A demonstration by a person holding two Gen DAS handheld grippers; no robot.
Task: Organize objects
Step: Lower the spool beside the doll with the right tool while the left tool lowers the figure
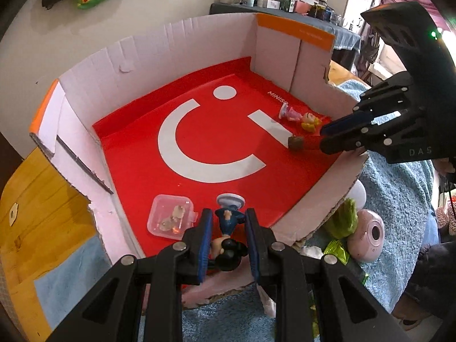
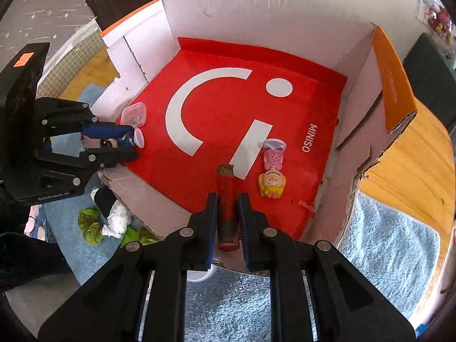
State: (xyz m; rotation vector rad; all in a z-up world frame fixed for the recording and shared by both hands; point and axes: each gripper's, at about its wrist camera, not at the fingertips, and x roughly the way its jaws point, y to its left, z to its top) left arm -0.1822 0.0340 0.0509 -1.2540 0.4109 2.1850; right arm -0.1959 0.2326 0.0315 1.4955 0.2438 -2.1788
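Left wrist view: left tongs [image 1: 228, 238] clamped on a blue-dressed figurine [image 1: 228, 222] at the near edge of the red-lined cardboard box [image 1: 171, 45], beside a clear plastic case [image 1: 170, 216]; right tongs [image 2: 226, 215] gripping a red cylinder [image 2: 226, 196] near a blonde doll [image 2: 272, 171].

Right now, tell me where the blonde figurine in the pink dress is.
The blonde figurine lies on its back on the red box floor, just right of the red cylinder held by the right gripper, near the box's right wall.
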